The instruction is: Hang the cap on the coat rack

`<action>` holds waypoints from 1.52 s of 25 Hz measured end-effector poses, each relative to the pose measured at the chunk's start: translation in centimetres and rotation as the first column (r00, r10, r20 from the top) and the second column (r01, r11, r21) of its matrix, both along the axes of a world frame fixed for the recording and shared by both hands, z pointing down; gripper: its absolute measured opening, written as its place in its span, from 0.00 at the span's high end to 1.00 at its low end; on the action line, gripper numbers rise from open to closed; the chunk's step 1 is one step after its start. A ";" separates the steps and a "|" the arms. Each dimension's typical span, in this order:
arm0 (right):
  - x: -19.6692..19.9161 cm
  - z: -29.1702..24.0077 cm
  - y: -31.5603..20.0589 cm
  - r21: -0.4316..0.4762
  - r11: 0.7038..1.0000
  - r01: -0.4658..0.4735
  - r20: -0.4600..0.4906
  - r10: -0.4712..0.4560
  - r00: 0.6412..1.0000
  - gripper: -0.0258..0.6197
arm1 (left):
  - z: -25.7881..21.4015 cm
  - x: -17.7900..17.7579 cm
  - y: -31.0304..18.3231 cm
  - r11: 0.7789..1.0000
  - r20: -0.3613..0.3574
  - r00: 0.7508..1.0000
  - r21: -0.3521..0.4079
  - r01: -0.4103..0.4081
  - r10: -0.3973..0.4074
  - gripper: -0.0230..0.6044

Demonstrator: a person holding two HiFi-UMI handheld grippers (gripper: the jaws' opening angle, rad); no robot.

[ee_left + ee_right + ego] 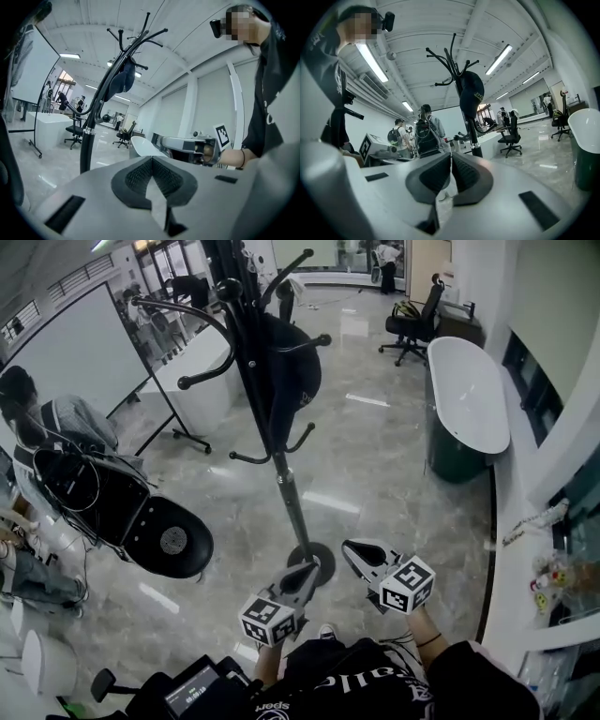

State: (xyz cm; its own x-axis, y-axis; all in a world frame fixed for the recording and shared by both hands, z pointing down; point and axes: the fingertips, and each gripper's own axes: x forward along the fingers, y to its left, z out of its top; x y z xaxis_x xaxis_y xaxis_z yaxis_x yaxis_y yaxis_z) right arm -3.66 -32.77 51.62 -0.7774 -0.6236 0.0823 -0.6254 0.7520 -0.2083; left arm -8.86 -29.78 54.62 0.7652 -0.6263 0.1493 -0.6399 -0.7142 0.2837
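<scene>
Currently, the cap (287,371) hangs on the coat rack (282,470), draped over an upper hook to the right of the pole, its dark crown facing the floor (375,465). No gripper touches it.

Left gripper (307,568): jaws pressed together, nothing between the pads. In the head view its tip lies just beside the rack's round base. Right gripper (352,549): jaws likewise pressed together and empty, held near the left one, to the right of the base. Both are low and well apart from the cap.

Surroundings:
- A round black disc (173,540) lies on a stand to the left of the rack base, near a person (56,427) carrying a backpack.
- A whiteboard (80,352) on a wheeled frame stands behind that person.
- A white oval tub (469,395) on a dark base stands to the right, well apart from the rack.
- An office chair (410,322) stands beyond the tub.

The rack's lower curved hooks project between the grippers and the cap.
</scene>
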 end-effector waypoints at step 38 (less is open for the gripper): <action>5.3 2.2 26.0 -0.054 0.992 0.116 -0.059 -0.119 0.991 0.93 | -2.0 8.2 23.9 0.991 0.030 0.990 0.000 0.136 -0.136 0.96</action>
State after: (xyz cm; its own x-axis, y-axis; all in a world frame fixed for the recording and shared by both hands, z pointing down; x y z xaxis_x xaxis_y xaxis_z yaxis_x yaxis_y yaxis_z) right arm 1.61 -6.77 53.79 -0.8376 -0.5220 0.1614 -0.5459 0.8107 -0.2114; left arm -0.64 -5.91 52.62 0.6682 -0.7239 0.1717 -0.7391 -0.6195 0.2644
